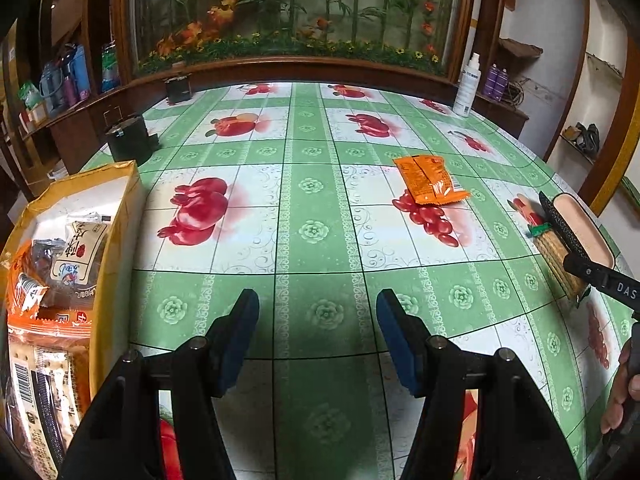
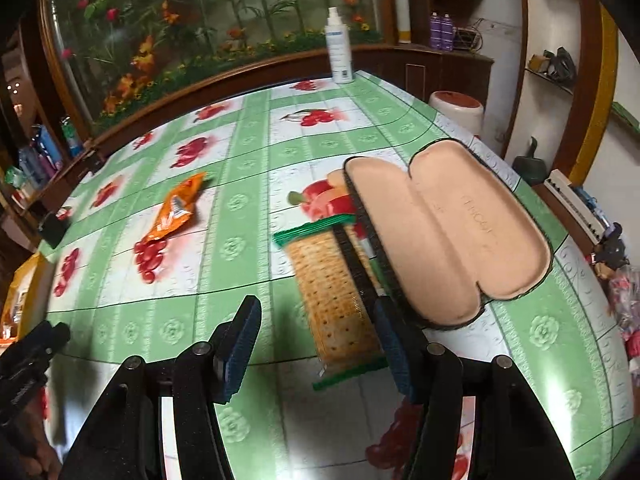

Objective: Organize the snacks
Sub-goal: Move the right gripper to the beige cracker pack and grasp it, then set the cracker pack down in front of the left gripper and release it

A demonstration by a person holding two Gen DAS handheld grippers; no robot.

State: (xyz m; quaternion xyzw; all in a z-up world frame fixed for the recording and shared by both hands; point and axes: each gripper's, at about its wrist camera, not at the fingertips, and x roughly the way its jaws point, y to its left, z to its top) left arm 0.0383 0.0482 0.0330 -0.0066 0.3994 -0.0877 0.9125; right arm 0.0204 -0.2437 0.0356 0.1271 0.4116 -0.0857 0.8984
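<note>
An orange snack packet (image 1: 430, 179) lies flat on the green fruit-print tablecloth; it also shows in the right wrist view (image 2: 176, 212). A cracker pack with green ends (image 2: 336, 296) lies beside an open glasses case (image 2: 448, 232); both show at the right of the left wrist view, the cracker pack (image 1: 556, 258) and the case (image 1: 580, 224). A yellow bag (image 1: 116, 240) holding several snack packets stands at the left. My left gripper (image 1: 318, 320) is open and empty above the cloth. My right gripper (image 2: 316, 332) is open, its jaws either side of the cracker pack's near end.
A black tin (image 1: 128, 140) and a small dark box (image 1: 178, 88) stand at the table's far left. A white spray bottle (image 2: 339, 48) stands at the far edge. Wooden shelves and a flower display line the back. The table edge (image 2: 600, 264) curves close on the right.
</note>
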